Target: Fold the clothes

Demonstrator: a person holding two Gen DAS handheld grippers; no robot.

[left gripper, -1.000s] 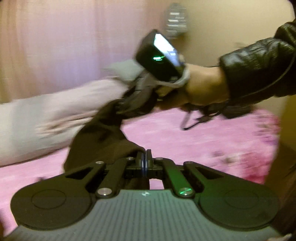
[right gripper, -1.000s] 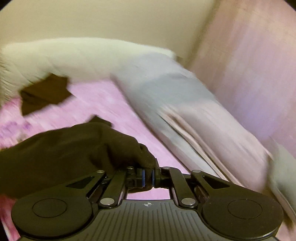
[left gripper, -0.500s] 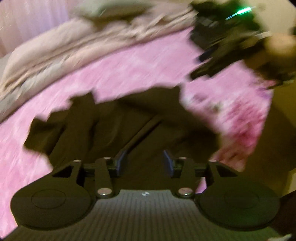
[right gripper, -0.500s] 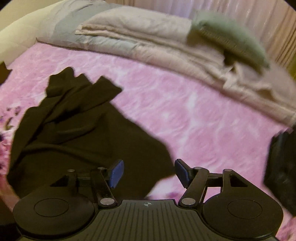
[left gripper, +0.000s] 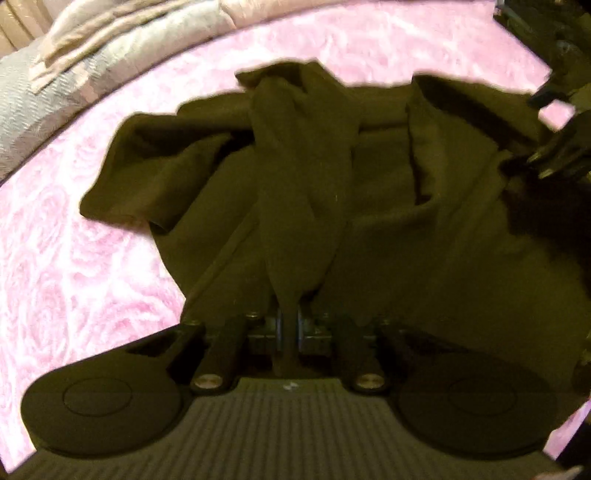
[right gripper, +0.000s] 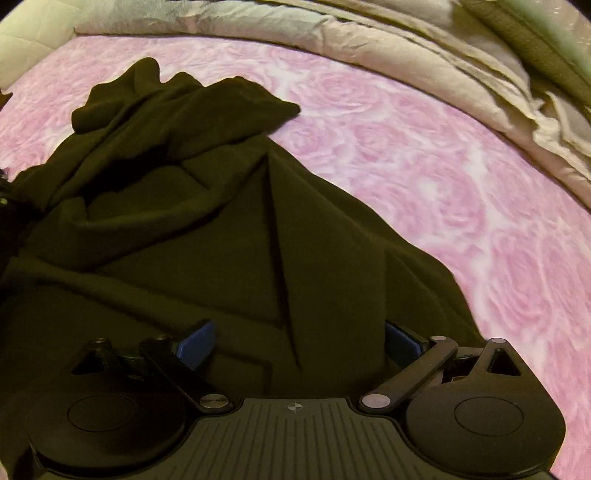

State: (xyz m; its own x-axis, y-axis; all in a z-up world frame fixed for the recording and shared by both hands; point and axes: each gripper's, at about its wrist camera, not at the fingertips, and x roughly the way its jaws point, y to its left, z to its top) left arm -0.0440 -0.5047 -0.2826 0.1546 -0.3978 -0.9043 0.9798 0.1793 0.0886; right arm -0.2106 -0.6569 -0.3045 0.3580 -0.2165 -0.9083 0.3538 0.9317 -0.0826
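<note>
A dark brown garment (left gripper: 369, 221) lies crumpled on the pink rose-patterned bedspread (left gripper: 74, 266). My left gripper (left gripper: 290, 326) points steeply down at it and is shut on a narrow ridge of its cloth, which rises from between the pads. In the right wrist view the same garment (right gripper: 184, 240) spreads below my right gripper (right gripper: 297, 343). Its jaws are opening and stand wide apart. The blue pads (right gripper: 195, 343) hover over the cloth without pressing on it. A long straight crease runs up the cloth from between them.
A folded beige and grey quilt (right gripper: 406, 74) lines the far side of the bed, with a green pillow (right gripper: 535, 33) on it. The quilt (left gripper: 55, 74) also shows at the upper left in the left wrist view. Bare pink bedspread (right gripper: 461, 203) lies right of the garment.
Both grippers came down from mid-air to the bed and the garment now lies on it. The right gripper let go and opened wide. The left opened, then shut again on a fold.
</note>
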